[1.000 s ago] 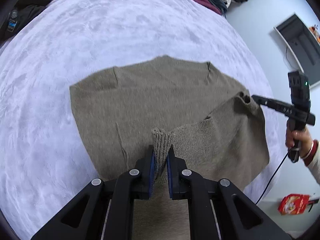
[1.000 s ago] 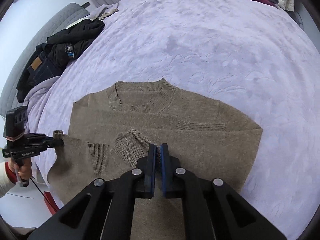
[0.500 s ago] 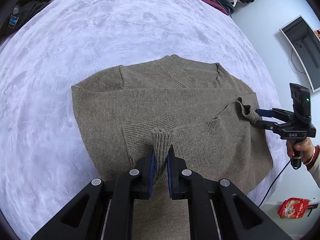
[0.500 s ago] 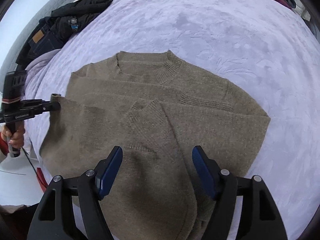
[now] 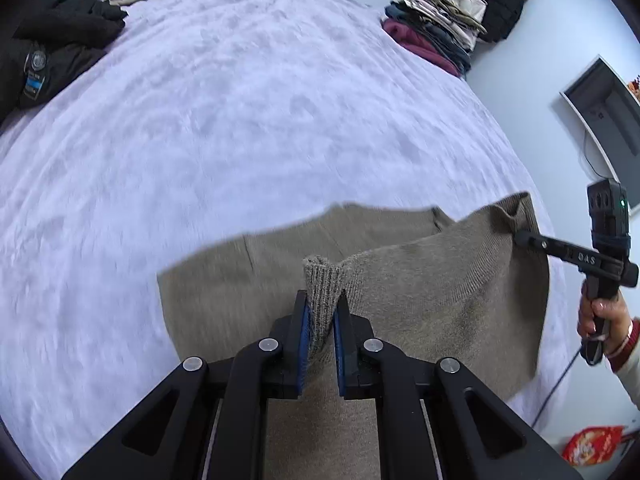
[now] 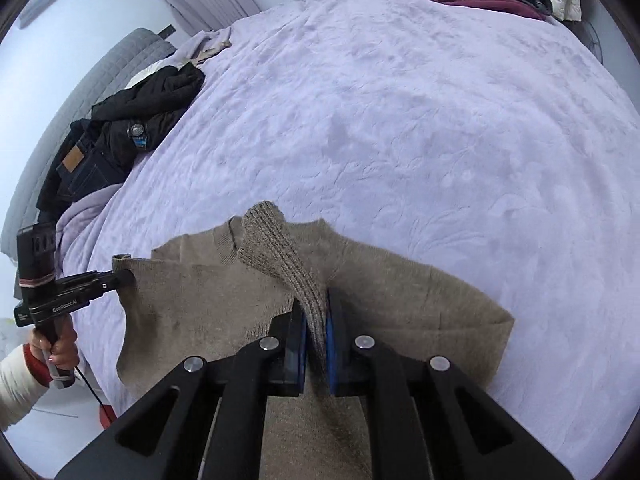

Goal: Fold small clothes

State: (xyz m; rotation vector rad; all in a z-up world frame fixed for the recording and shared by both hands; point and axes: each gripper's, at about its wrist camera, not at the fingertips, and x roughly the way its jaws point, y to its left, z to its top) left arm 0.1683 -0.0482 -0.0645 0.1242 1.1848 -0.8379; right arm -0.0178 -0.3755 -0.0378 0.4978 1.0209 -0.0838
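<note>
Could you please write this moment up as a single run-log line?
step: fold sweater | left hand-held gripper: shut on ribbed hem | right hand-held gripper: shut on ribbed hem | sweater partly lifted off bed

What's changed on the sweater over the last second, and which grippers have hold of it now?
The right gripper, open half a second ago, has shut on the sweater's ribbed hem. Both grippers have lifted that edge off the bed toward the collar. The left gripper stayed clamped on the ribbing, and the clothes piles are unmoved.

sweater (image 5: 420, 280) on bed (image 5: 240, 120); clothes stack (image 5: 436, 36) at far edge.
</note>
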